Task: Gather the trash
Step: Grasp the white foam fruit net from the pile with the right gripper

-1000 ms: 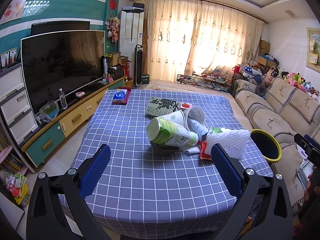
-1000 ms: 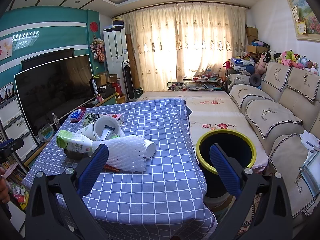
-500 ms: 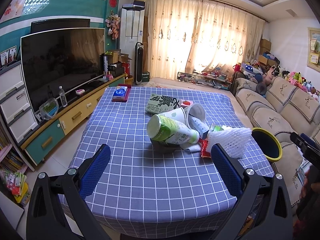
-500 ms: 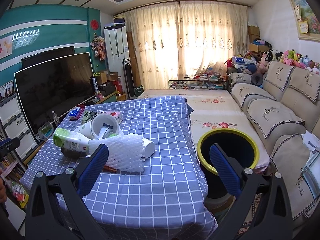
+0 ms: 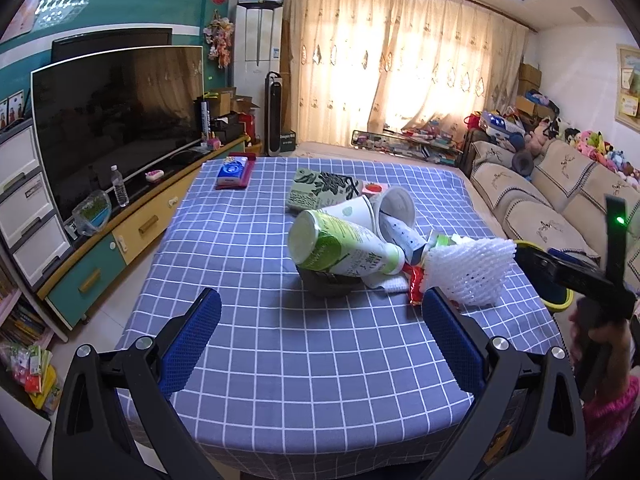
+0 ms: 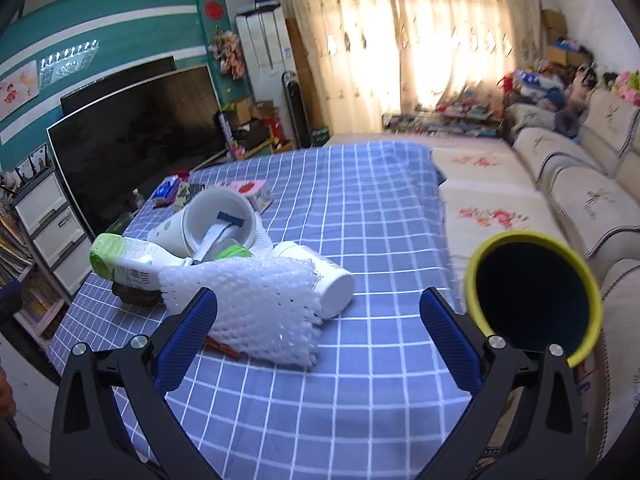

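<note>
A pile of trash lies on the blue checked table (image 5: 304, 360): a green-and-white bottle (image 5: 340, 250) on its side, a white paper cup (image 5: 390, 210), a white foam net (image 5: 468, 270), a red wrapper (image 5: 416, 286). In the right wrist view the foam net (image 6: 256, 306) is nearest, with the bottle (image 6: 124, 258), the cup (image 6: 218, 222) and a white tube (image 6: 320, 284) behind. My left gripper (image 5: 320, 344) is open and empty, short of the pile. My right gripper (image 6: 318, 338) is open and empty, just before the foam net. A yellow-rimmed black bin (image 6: 532, 292) stands right of the table.
A tissue pack (image 5: 324, 190) and a blue packet (image 5: 234, 170) lie at the table's far end. A TV (image 5: 116, 120) on a low cabinet stands left. A sofa (image 5: 560, 200) runs along the right. My right hand-held gripper body (image 5: 576, 272) shows at the right edge.
Both grippers moved forward toward the pile. The right one swung left and tilted down, bringing the foam net close to its left finger. Jaws stayed open.
</note>
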`<state>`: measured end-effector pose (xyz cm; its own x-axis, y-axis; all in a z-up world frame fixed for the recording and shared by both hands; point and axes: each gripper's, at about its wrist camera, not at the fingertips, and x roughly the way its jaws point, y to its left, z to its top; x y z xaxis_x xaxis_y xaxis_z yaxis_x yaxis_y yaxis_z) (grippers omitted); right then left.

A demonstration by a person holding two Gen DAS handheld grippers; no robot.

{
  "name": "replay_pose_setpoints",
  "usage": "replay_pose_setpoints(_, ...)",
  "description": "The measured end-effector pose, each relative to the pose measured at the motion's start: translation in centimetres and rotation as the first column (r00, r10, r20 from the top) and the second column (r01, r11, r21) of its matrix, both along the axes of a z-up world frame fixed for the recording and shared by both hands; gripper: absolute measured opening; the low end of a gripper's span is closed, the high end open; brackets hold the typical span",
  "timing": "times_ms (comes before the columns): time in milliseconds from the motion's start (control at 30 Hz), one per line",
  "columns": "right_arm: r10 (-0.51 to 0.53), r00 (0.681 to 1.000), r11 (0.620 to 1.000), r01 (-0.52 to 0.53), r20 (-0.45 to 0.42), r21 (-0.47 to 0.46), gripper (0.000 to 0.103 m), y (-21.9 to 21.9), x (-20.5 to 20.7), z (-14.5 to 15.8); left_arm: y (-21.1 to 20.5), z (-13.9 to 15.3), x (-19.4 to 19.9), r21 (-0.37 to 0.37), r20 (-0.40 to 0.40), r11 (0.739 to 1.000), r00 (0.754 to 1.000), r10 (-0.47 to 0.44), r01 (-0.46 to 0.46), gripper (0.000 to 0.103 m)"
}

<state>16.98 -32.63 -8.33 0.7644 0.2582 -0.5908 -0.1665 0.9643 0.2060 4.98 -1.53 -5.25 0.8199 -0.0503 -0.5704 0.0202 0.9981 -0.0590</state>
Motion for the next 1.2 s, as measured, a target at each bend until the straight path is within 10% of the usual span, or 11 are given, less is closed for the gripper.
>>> replay_pose_setpoints(400, 0.151, 0.986, 0.988, -0.151, -0.068, -0.004, 0.096, 2.3, 4.2, -1.4, -0.4, -1.7, 2.7, -0.012, -0.033, 1.0, 0.999, -0.021, 0.02, 0.099)
replay_pose_setpoints(700, 0.224, 0.972, 0.974, -0.221, -0.072, 0.042, 0.02, 2.6, 1.2, -1.4, -0.4, -2.6, 3.3, -0.028, -0.051, 0.999, 0.998, -0.024, 0.023, 0.099)
replay_pose_setpoints(1200, 0.184, 0.98, 0.979, -0.189, 0.068, 0.077, 0.012, -0.1, -6.5, 3.5, -1.1, -1.8, 2.0, -0.026, -0.027, 0.999, 0.999, -0.041, 0.041, 0.099)
